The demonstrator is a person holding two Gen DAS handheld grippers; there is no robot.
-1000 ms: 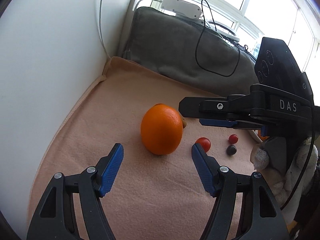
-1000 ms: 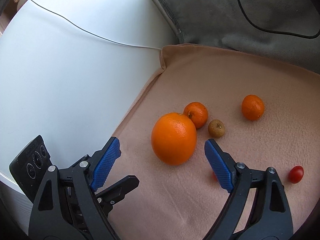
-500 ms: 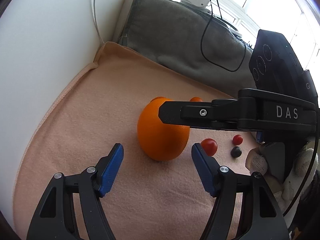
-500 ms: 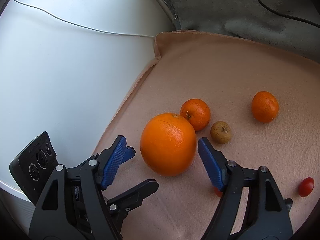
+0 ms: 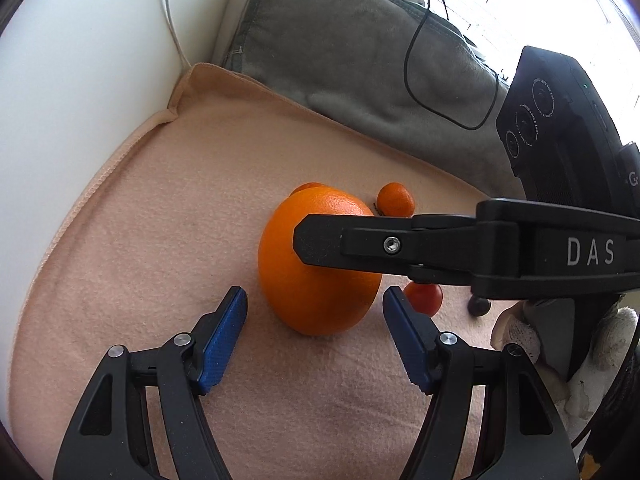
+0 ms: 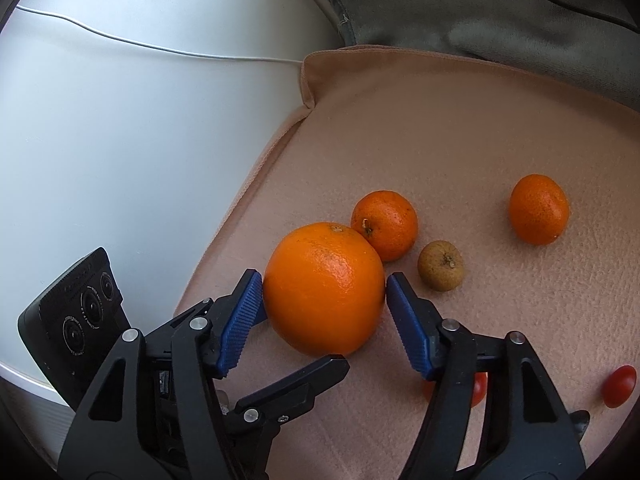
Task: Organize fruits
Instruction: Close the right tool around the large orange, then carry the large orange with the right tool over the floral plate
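Note:
A big orange (image 6: 324,288) (image 5: 316,284) lies on the pink cloth (image 6: 480,128). My right gripper (image 6: 324,288) is open with its blue pads on either side of the orange, close to its skin. My left gripper (image 5: 315,300) is open just in front of the same orange, and one of its fingers shows in the right wrist view (image 6: 296,384). Two small mandarins (image 6: 385,224) (image 6: 539,209), a brownish little fruit (image 6: 441,265) and cherry tomatoes (image 6: 619,386) (image 5: 424,298) lie around it.
A white rounded wall (image 6: 120,120) with a thin cable (image 6: 160,48) borders the cloth on the left. A grey cushion (image 5: 360,52) with a black cable lies behind. A dark small fruit (image 5: 479,306) sits at the right by a gloved hand (image 5: 516,332).
My right gripper has moved forward so that its pads now flank the big orange. My left gripper has come closer to the orange too.

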